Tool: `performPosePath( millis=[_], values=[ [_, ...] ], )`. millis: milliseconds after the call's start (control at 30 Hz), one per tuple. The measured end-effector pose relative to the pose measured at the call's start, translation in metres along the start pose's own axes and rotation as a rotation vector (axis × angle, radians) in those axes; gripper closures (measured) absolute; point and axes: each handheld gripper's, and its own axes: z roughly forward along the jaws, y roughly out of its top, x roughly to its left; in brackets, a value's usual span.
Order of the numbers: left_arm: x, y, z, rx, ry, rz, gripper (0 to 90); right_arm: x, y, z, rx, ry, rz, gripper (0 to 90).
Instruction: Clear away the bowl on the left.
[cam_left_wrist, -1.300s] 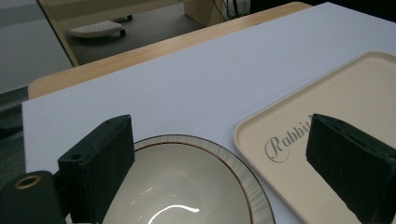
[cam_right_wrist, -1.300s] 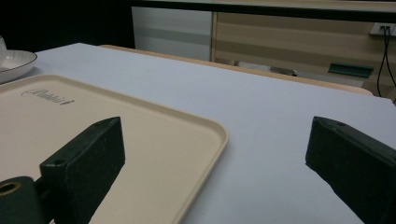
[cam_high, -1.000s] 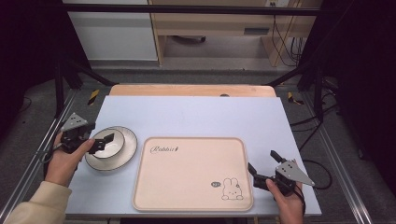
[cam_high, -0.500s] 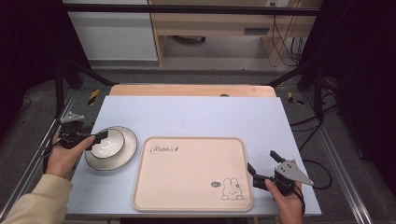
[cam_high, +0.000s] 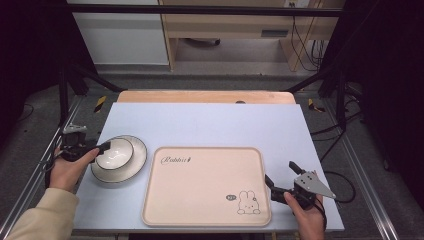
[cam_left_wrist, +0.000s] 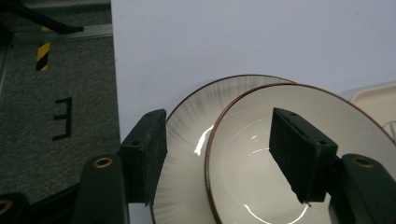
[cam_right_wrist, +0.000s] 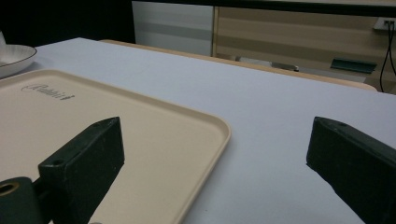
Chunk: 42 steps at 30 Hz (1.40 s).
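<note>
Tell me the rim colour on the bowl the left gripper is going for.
Thin brown line round the off-white bowl; clearest in the left gripper view.

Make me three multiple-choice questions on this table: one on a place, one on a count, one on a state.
1. Where does the bowl sit?
A on the plate
B on the tray
C on the floor

2. How many rabbits are drawn on the tray?
A three
B one
C none

3. How do the right gripper jaws stand?
A clamped on the tray
B holding a cup
C open, holding nothing

Answers: A, the bowl rests inside the plate's rim; B, a single rabbit sits near the tray's corner; C, bare table shows between the jaws.
</note>
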Motion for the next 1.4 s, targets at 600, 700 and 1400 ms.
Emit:
performPosePath(
  millis=[600,700,1400],
  values=[
    [0.006,-0.013,0.014,0.082,-0.01,-0.092,57.2,-0.001,0.0,0.0,0.004,0.002,0.005,4.2],
    [0.006,-0.014,0.016,0.097,-0.017,-0.109,59.6,0.0,0.0,0.0,0.009,0.006,0.004,4.1],
    [0.009,-0.019,0.022,0.15,-0.066,-0.164,76.7,-0.001,-0.001,0.0,0.012,0.009,0.009,4.1]
  ],
)
